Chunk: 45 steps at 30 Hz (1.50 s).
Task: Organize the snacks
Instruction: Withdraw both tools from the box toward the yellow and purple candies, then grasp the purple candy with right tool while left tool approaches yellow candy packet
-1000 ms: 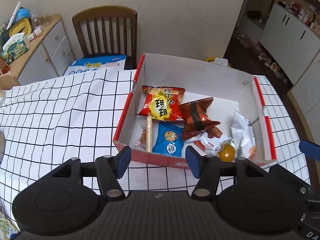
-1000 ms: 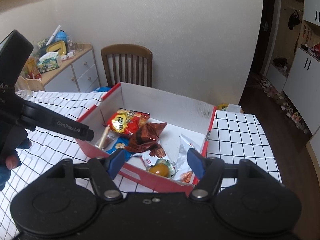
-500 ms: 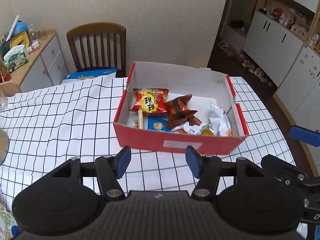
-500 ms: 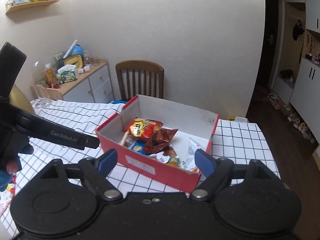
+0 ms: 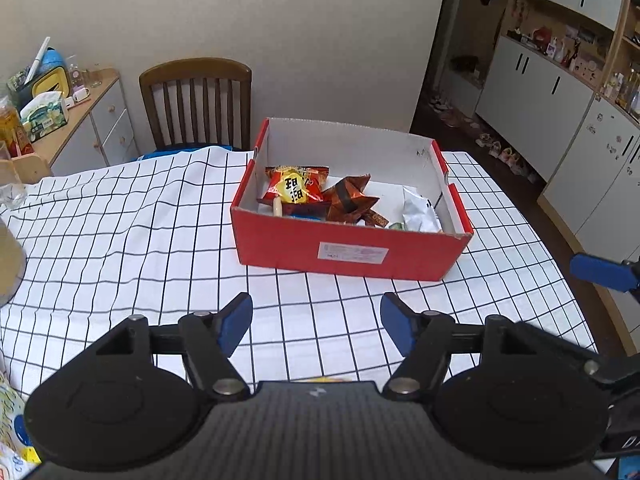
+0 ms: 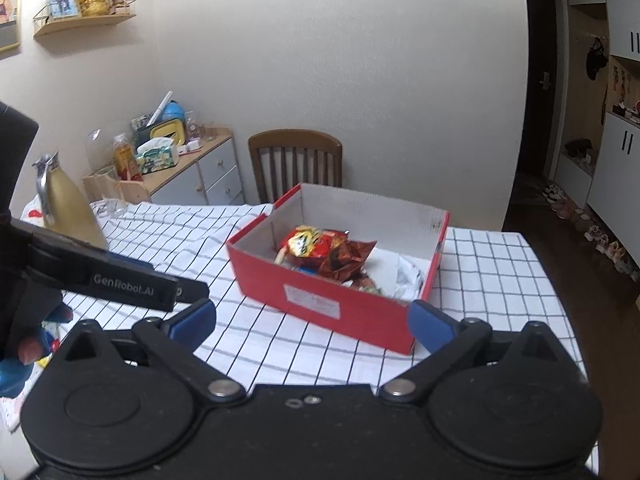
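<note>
Left gripper (image 5: 316,322): jaws opening, nothing between them; it hangs above the checked cloth, short of the box.
Right gripper (image 6: 312,322): jaws opening to a wide spread, nothing between them; the near corner of the box shows in the gap, untouched.
Hand (image 6: 24,344): seen in the right wrist view at the far left, holding the left gripper's black body.
Bench (image 5: 120,240): covered by a white cloth with black grid lines.
Box (image 5: 352,250): red outside, white inside, open-topped, standing on the bench ahead of both grippers, with a white label on its near wall.
Snacks: all inside the box. A red-and-yellow bag (image 5: 294,188) lies at the left, a brown packet (image 5: 348,202) in the middle, a white packet (image 5: 418,210) at the right.
Chair (image 5: 196,104): wooden, behind the bench against the wall.
Cabinet (image 5: 92,120): left of the chair, cluttered on top.
Jug (image 6: 64,204): gold, on the bench's far left.
</note>
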Each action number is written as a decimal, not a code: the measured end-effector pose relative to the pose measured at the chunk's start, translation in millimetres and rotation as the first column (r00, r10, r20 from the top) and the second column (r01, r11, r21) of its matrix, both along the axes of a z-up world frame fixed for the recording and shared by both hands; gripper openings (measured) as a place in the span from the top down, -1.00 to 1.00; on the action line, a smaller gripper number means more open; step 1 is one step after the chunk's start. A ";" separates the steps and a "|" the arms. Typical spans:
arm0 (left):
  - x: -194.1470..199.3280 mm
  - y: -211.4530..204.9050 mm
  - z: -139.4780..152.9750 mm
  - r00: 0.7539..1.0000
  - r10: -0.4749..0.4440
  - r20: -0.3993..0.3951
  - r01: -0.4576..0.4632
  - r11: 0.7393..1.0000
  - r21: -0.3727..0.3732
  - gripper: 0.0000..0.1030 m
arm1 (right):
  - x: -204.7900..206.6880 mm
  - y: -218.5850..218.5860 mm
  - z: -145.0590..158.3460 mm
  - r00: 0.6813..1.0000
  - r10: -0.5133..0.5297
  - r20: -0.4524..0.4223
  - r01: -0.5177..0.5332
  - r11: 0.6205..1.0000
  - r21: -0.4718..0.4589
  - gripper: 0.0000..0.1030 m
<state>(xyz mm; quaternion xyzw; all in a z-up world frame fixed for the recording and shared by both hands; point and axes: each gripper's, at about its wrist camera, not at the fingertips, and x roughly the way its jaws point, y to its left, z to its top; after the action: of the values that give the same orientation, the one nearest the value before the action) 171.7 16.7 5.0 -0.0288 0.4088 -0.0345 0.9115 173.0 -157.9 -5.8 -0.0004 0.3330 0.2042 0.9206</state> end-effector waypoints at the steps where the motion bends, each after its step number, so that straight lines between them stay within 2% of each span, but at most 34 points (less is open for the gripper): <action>1: -3.6 0.6 -1.8 1.000 0.004 0.004 -0.004 1.000 -0.001 -0.53 | -4.3 1.1 -2.0 1.000 0.005 0.000 -0.005 1.000 -0.005 -0.99; 2: -7.3 0.5 -3.4 1.000 0.007 0.008 -0.007 1.000 0.003 -0.59 | -8.9 2.5 -4.2 1.000 0.009 0.003 -0.009 1.000 -0.013 -1.00; 8: -24.2 -1.3 -18.2 0.999 -0.006 0.037 0.004 0.999 0.051 -0.60 | -30.5 13.2 -21.0 0.999 0.044 0.001 -0.044 0.999 -0.017 -1.00; 23: -25.1 2.2 -94.0 0.989 -0.020 -0.145 0.027 0.998 0.050 -0.60 | -55.7 35.4 -99.1 0.988 0.023 -0.154 -0.034 0.997 -0.068 -1.00; 36: -18.7 -9.8 -125.8 0.977 -0.069 -0.204 0.081 0.995 0.050 -0.60 | -53.5 53.8 -129.3 0.967 0.047 -0.249 -0.066 0.995 -0.070 -0.93; 45: -8.0 -14.2 -132.7 0.976 -0.085 -0.198 0.098 0.993 0.059 -0.60 | -47.4 62.5 -140.1 0.956 0.049 -0.290 -0.068 0.996 -0.056 -0.65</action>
<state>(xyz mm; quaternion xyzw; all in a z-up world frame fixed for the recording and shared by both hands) 163.7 2.5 -127.6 0.0182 0.4982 -0.0592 0.8648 125.7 -95.4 -145.9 -0.0106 0.4699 0.2182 0.8553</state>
